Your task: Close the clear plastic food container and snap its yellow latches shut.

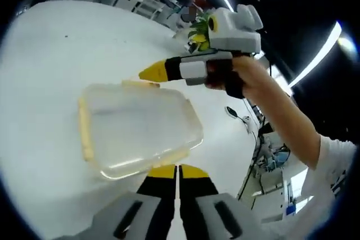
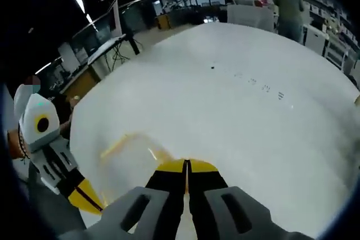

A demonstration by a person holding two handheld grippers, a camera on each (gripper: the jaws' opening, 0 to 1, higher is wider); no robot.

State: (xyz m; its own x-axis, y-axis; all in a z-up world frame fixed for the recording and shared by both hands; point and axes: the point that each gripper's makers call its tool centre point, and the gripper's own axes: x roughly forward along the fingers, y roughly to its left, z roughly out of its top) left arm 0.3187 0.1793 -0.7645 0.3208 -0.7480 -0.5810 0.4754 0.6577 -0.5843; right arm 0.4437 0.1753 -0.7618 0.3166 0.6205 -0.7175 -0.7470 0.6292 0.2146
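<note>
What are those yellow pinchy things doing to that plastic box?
A person is using two tongs on a clear plastic box with yellow latches, which sits on a white table. The lid is on. Both the left tongs and the right tongs are pinched shut and pressing against opposite edges of the box.

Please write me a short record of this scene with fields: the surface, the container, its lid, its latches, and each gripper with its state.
surface: white table
container: clear plastic food container, resting on the table
lid: lying on top of the container; whether it is fully seated cannot be told
latches: yellow latch along one side; whether snapped cannot be told
left gripper: jaws together, tips at the container's near edge
right gripper: jaws together, tips at the container's opposite edge; held by a person's hand
</note>
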